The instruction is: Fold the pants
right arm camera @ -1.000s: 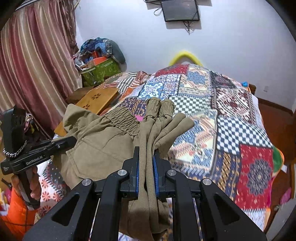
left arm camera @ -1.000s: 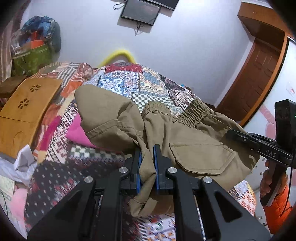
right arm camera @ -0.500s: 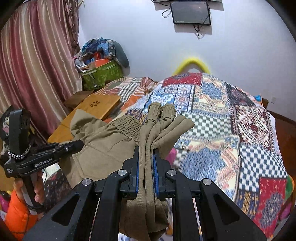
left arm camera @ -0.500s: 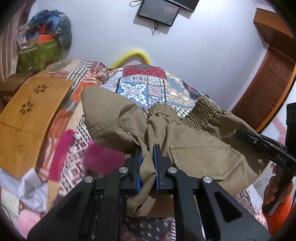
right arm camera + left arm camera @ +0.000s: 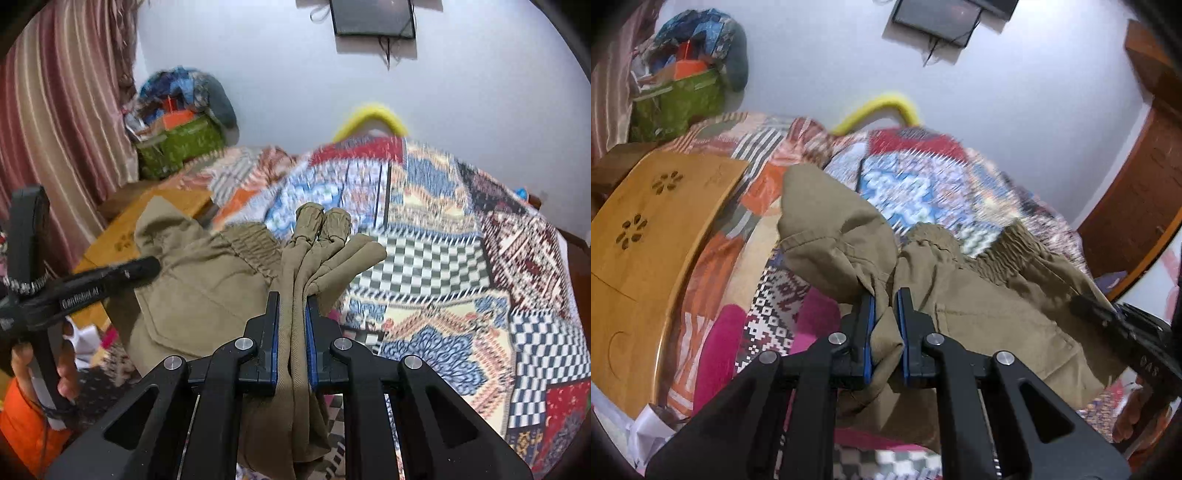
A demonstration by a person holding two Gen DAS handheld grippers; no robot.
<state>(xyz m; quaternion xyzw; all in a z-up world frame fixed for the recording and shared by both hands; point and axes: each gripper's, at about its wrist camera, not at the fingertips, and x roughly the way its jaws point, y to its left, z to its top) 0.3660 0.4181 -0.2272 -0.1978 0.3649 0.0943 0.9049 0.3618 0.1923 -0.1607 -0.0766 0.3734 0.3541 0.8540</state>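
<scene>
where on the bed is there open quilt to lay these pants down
Open patchwork quilt runs ahead and to the right of the khaki pants, from the checkered patch toward the wall. The left is crowded: wooden lap tray, a pink cloth, and white paper at the near-left edge.

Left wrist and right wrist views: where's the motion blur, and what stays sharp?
Left wrist view: the patchwork bed quilt is smeared, while the left gripper and the khaki cotton pants pinched in it stay crisp. Right wrist view: the quilt blurs toward the far end, the right gripper is sharp. Both show fisheye bending and dark corners.
</scene>
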